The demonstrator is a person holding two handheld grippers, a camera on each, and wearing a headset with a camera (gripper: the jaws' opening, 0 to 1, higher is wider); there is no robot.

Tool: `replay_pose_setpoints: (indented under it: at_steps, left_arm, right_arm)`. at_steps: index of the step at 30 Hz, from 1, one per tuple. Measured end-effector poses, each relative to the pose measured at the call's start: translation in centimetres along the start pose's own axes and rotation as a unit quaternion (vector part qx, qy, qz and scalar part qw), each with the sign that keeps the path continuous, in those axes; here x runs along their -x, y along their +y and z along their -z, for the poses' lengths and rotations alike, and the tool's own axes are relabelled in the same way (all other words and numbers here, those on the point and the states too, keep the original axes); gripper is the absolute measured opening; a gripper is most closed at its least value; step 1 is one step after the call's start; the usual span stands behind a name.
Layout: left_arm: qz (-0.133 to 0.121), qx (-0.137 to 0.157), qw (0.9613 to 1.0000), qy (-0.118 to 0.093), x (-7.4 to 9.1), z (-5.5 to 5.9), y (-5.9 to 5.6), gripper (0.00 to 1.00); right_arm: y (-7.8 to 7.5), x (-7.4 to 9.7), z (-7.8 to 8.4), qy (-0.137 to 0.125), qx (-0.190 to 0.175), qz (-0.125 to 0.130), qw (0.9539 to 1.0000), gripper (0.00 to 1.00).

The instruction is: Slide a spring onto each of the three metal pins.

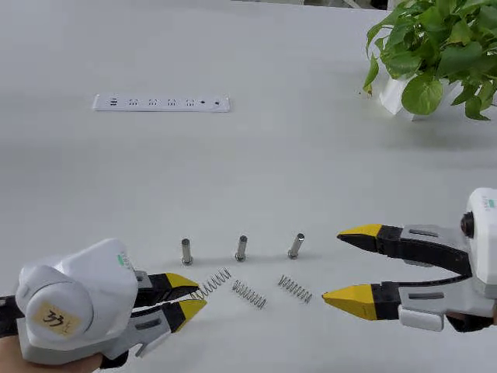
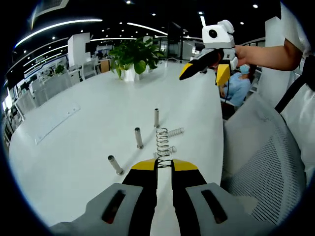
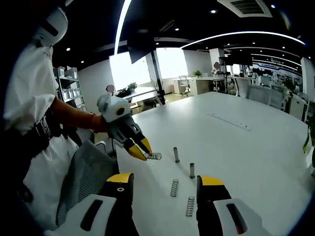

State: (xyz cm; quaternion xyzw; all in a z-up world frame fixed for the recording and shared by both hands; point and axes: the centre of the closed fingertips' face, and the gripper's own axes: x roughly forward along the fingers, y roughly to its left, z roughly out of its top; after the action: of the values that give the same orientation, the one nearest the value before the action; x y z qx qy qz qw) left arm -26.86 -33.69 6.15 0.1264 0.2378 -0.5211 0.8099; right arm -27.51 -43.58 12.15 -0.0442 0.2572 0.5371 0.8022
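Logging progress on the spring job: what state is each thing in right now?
left gripper: shut on one end of the left spring.
right gripper: open, holding nothing.
three pins: upright, all bare.
middle spring: lying loose on the table.
right spring: lying loose on the table.

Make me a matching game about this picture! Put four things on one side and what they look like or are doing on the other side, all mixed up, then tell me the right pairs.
Things:
1. left gripper
2. right gripper
3. potted plant
4. metal pins

States:
A. standing upright in a row
B. jaws wide open, holding nothing
C. jaws shut on the end of a spring
D. green and leafy, at the far right

Right pairs: 1-C, 2-B, 3-D, 4-A.
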Motion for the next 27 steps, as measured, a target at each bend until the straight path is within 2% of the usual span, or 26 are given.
replay_pose_setpoints:
  at_steps: [1,4,6,9,13,17,22,27]
  left_arm:
    - [0.002,-0.004,1.0,-0.005,0.1,-0.4,-0.1,0.07]
    - [0.008,-0.013,0.9997,-0.019,0.4,-1.6,-0.6,0.07]
    - [0.019,-0.02,0.999,-0.035,0.7,-2.6,-1.1,0.07]
    - [0.025,-0.032,0.9983,-0.042,0.9,-3.4,-1.7,0.07]
    - [0.033,-0.037,0.9972,-0.055,1.2,-4.5,-2.3,0.07]
    - [0.04,-0.045,0.9963,-0.062,1.4,-5.1,-2.7,0.07]
    - [0.047,-0.048,0.9952,-0.071,1.5,-5.6,-3.2,0.07]
    - [0.053,-0.054,0.9942,-0.077,1.6,-6.1,-3.6,0.07]
  right_arm:
    - [0.2,-0.4,-0.4,-0.004,0.009,-0.007,0.9999,0.5]
    - [0.9,-1.7,-1.3,0.004,0.005,-0.037,0.9993,0.49]
    - [1.3,-2.6,-2.0,0.005,0.013,-0.057,0.9983,0.47]
    - [1.6,-3.5,-2.5,0.014,0.014,-0.076,0.9969,0.46]
    - [2.7,-4.6,-3.0,0.026,0.017,-0.119,0.9924,0.41]
    - [3.6,-5.1,-2.8,0.047,0.024,-0.147,0.9877,0.29]
    - [4.1,-5.4,-2.8,0.059,0.033,-0.171,0.9829,0.27]
    - [4.8,-5.3,-2.7,0.07,0.033,-0.192,0.9784,0.17]
